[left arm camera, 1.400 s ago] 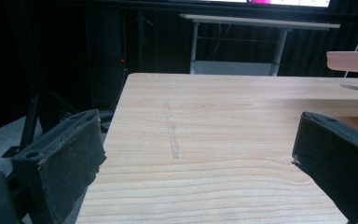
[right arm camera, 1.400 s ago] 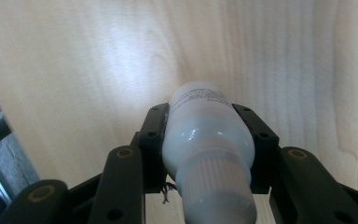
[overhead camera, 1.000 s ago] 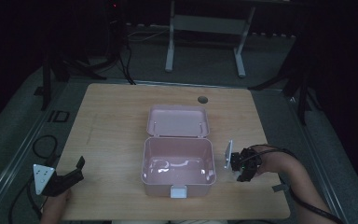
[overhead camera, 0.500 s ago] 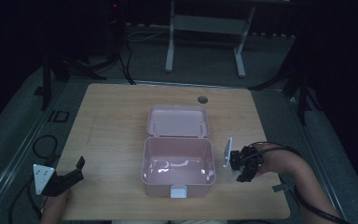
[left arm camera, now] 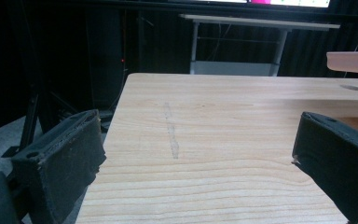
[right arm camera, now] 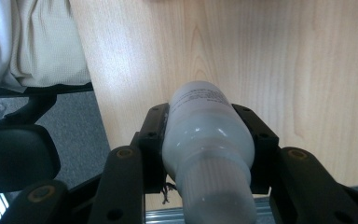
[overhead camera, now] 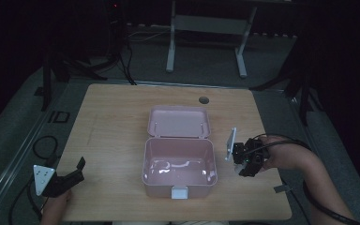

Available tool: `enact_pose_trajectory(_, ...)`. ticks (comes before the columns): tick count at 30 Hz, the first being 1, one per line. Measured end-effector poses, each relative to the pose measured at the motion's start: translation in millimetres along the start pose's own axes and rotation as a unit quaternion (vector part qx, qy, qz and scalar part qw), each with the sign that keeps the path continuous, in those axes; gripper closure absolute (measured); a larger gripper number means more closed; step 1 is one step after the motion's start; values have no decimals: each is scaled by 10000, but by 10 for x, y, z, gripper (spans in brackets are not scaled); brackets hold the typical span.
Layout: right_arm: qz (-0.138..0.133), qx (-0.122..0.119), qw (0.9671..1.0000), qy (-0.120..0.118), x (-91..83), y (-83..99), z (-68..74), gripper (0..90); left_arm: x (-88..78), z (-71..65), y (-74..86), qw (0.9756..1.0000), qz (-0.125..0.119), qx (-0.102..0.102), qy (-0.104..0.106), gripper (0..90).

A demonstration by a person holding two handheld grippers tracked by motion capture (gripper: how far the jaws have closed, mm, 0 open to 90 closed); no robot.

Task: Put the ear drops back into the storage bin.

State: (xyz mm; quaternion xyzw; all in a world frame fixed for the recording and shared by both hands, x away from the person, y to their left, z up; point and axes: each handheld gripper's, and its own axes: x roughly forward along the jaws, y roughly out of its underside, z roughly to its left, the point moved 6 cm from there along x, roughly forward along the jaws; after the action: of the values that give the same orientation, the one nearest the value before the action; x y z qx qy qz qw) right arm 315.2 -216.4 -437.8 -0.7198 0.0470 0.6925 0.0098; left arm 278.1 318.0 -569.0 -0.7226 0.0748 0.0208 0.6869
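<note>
1. the table (overhead camera: 117, 117): a pale wood top, bare along its left edge and far edge, with a small round hole near the far right corner.
2. the box (overhead camera: 178, 161): pink, sitting mid-table toward the near edge, its lid (overhead camera: 179, 122) thrown back flat toward the far edge, so it's open and ready to take something.
3. the left gripper (overhead camera: 68, 180): parked at the near left corner, jaws spread wide with nothing between them, just tabletop showing in its own view.
4. the right gripper (overhead camera: 246, 161): near the right edge, just beside the box's right wall, jaws closed snug on the sides of a bottle (right arm camera: 207, 140).
5. the bottle: white, small print on its body, ribbed cap pointing back toward the gripper's camera, carried over the tabletop by the near edge and not yet in the box.
6. the call: this looks like the carry step. next move, i'd say, is to swing left over the box rim, lower in, then ease the jaws apart without clipping the wall.
</note>
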Motion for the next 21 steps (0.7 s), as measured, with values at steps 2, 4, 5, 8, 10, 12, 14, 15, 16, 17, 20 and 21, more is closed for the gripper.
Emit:
enact_pose_trajectory(2,-35,-21,10000,55,-82,-28,-3,597,0,0,1,10000,2,3,0,20)
enact_pose_trajectory(4,-76,-39,9999,57,-158,-63,5,597,-2,0,-1,10000,-5,-1,1,20)
enact_pose_trajectory(5,-123,-69,9999,72,-235,-106,16,597,-3,1,1,10000,10,-1,1,20)
enact_pose_trajectory(8,-199,-86,9997,107,-327,-175,15,597,-1,2,0,10000,3,-1,0,20)
enact_pose_trajectory(10,-258,-65,9996,114,-386,-237,12,597,-2,1,0,10000,5,1,1,20)
enact_pose_trajectory(12,-277,-71,9995,115,-402,-259,11,597,-3,1,-1,10000,3,-3,5,20)
enact_pose_trajectory(14,-324,-132,9993,106,-454,-365,21,597,-2,2,0,10000,3,-4,3,20)
enact_pose_trajectory(15,-324,-132,9993,106,-454,-365,21,597,-2,2,0,10000,3,-4,3,20)
enact_pose_trajectory(16,-312,-183,9993,116,-471,-422,28,597,-2,3,0,10000,2,-3,3,20)
enact_pose_trajectory(17,-312,-183,9993,116,-471,-422,28,597,-2,3,0,10000,2,-3,3,20)
enact_pose_trajectory(20,-304,-308,9990,115,-478,-537,47,597,-2,4,-1,10000,2,-1,7,20)
enact_pose_trajectory(21,-310,-378,9987,104,-463,-600,56,597,-2,4,0,10000,7,-2,4,20)
